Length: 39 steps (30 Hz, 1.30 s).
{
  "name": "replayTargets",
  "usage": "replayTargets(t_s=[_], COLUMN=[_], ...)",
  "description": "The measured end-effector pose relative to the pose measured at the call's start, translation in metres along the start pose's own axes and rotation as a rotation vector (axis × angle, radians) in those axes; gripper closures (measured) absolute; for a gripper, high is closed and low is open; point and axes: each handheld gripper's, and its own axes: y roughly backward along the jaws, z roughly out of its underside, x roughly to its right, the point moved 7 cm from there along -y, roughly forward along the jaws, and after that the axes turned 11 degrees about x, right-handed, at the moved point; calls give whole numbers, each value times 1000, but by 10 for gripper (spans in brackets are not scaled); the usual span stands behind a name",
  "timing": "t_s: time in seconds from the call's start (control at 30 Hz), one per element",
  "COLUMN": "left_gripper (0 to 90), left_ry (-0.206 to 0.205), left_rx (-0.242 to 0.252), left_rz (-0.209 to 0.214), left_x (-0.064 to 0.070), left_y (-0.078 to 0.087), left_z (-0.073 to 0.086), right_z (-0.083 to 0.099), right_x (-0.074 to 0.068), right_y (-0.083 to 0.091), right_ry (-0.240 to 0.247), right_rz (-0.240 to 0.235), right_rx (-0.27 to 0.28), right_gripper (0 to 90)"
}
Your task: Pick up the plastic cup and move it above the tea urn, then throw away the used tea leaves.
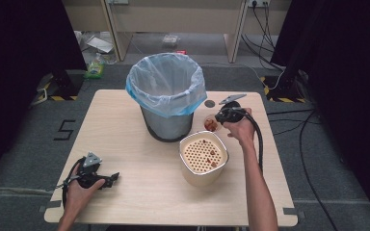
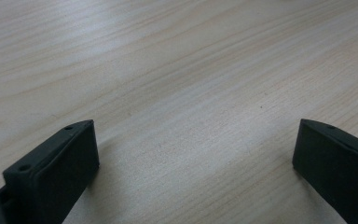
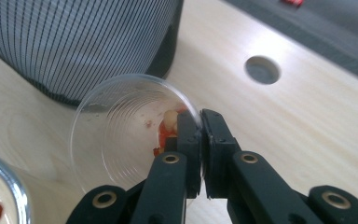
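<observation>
A clear plastic cup (image 3: pixel 121 135) with red and pale food scraps in it stands tilted just right of the bin; in the high view the cup (image 1: pixel 211 124) is small. My right gripper (image 3: pixel 200 122) is shut on the cup's rim, one jaw inside and one outside, and in the high view my right gripper (image 1: pixel 220 117) sits beside the bin. A grey mesh bin (image 1: pixel 166 96) lined with a pale blue bag stands at the table's back middle. My left gripper (image 1: pixel 113 177) rests low over the front left of the table, and its jaws (image 2: pixel 193 149) stand wide open over bare wood.
A cream container (image 1: pixel 203 158) with a perforated insert holding a few red bits sits in front of the cup. A round hole (image 3: pixel 262 69) is in the tabletop near the back edge. Cables trail on the floor at the right.
</observation>
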Motion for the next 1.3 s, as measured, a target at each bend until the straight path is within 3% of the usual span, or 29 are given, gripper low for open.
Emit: replayTargets(t_s=[0.27,0.8,1.07,1.3], left_gripper=[0,0,0,0], left_ry=[0,5,4,4], left_rx=[0,1,1,1], left_rz=[0,-3,-3,-3], left_x=[0,0,0,0], left_y=[0,-1,-1,-1], left_z=[0,0,0,-1], right_z=[-11,-22,-25,-29], right_x=[9,17,10,-5], right_y=[23,53,67,78], right_ry=[24,53,88,120], right_rz=[63,105,115,116], right_rx=[46,132,172,216], right_gripper=[872,872,872,871])
